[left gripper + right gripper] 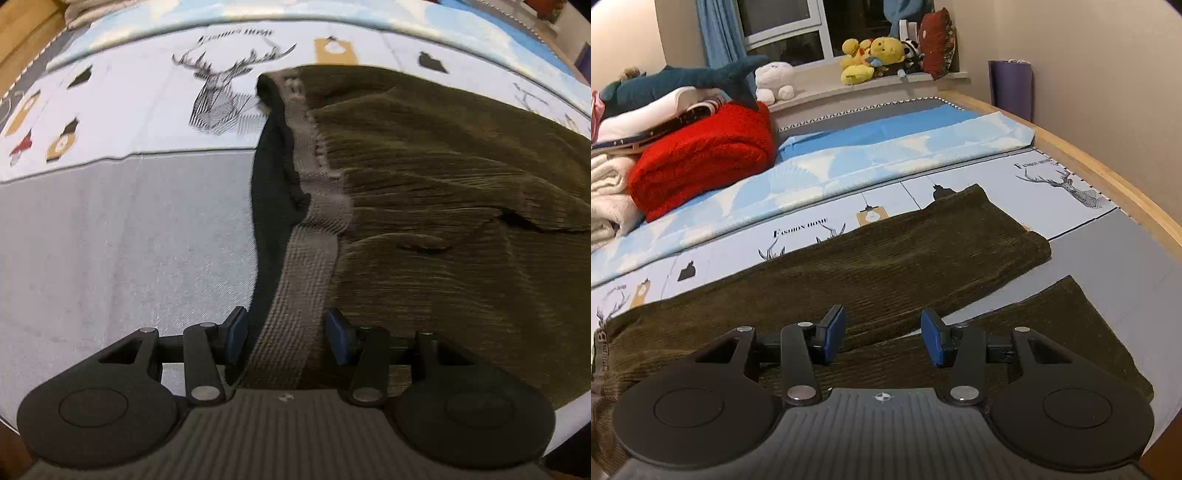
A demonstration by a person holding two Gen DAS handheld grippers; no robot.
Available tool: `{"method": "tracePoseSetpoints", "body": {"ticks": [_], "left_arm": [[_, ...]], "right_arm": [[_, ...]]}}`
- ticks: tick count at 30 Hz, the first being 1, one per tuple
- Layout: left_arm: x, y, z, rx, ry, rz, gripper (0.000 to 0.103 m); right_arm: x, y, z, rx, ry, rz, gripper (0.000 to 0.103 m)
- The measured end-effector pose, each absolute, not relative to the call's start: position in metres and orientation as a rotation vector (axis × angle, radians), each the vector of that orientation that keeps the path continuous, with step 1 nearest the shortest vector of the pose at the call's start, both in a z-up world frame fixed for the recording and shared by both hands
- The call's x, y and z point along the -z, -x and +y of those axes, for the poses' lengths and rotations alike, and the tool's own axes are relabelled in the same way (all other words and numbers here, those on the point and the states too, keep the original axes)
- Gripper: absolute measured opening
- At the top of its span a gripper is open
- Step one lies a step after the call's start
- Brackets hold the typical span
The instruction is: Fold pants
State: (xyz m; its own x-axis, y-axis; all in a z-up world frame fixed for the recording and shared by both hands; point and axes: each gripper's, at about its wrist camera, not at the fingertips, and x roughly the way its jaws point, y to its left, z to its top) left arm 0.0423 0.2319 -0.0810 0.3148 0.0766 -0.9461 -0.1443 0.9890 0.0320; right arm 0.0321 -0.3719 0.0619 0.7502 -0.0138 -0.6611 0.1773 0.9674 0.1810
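On the bed sheet (1100,266), grey with a white strip of deer and lamp prints, the dark olive corduroy pants (886,266) lie flat. In my right wrist view they fill the centre: one leg runs from lower left to a cuff at right of centre, the other leg sits lower right, a wedge of grey sheet between them. In my left wrist view the pants (443,221) take up the right half, and the grey-brown checked waistband lining (295,314) runs from upper centre down to the bottom centre.

My left gripper (286,336): blue pads spread apart, waistband lining lies between them, neither pad pressing it. Not gripping.

My right gripper (883,338): blue pads spread, hanging over the gap where the two legs split. Nothing between the pads, no contact with the cloth that I can see.

Upper left of the right view: folded red fleece blanket (705,162), blue plush shark (683,79) on top of stacked linens. Yellow plush toys (871,55) on the windowsill, top centre.
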Motion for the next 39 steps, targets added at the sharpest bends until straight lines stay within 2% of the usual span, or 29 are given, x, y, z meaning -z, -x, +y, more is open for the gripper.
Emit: {"method": "tracePoseSetpoints", "body": {"ticks": [4, 6, 10, 15, 20, 22, 25, 28, 32, 33, 37, 38, 39], "left_arm": [[0.092, -0.043, 0.236, -0.114, 0.037, 1.28, 0.049], [0.094, -0.041, 0.238, -0.095, 0.014, 1.282, 0.038], [0.095, -0.036, 0.245, -0.112, 0.029, 1.312, 0.026], [0.088, -0.035, 0.243, -0.13, 0.022, 1.301, 0.031], [0.063, -0.036, 0.228, -0.036, 0.05, 1.165, 0.031], [0.067, -0.036, 0.217, 0.011, 0.02, 1.183, 0.031], [0.096, -0.036, 0.208, -0.018, -0.1, 1.333, 0.031], [0.082, -0.039, 0.206, -0.04, -0.065, 1.285, 0.033], [0.052, -0.042, 0.207, -0.08, 0.01, 1.13, 0.049], [0.045, -0.046, 0.208, -0.1, 0.026, 1.102, 0.049], [0.027, -0.054, 0.204, -0.141, 0.089, 1.008, 0.047], [0.022, -0.056, 0.201, -0.143, 0.101, 0.98, 0.042], [0.017, -0.057, 0.198, -0.14, 0.12, 0.955, 0.03]], "right_arm": [[-0.057, -0.042, -0.379, 0.102, -0.286, 0.734, 0.048], [-0.055, -0.046, -0.378, 0.107, -0.278, 0.742, 0.048], [-0.049, -0.054, -0.376, 0.119, -0.291, 0.762, 0.048], [-0.048, -0.061, -0.374, 0.117, -0.321, 0.768, 0.048], [-0.049, -0.065, -0.369, 0.097, -0.301, 0.763, 0.048], [-0.049, -0.066, -0.368, 0.096, -0.289, 0.763, 0.048], [-0.049, -0.067, -0.371, 0.098, -0.297, 0.765, 0.048], [-0.049, -0.067, -0.375, 0.113, -0.311, 0.763, 0.048], [-0.05, -0.068, -0.378, 0.135, -0.314, 0.743, 0.048], [-0.05, -0.068, -0.378, 0.135, -0.312, 0.737, 0.048], [-0.053, -0.071, -0.37, 0.11, -0.298, 0.719, 0.048], [-0.054, -0.071, -0.368, 0.104, -0.292, 0.712, 0.044], [-0.055, -0.072, -0.365, 0.099, -0.287, 0.704, 0.034]]}}
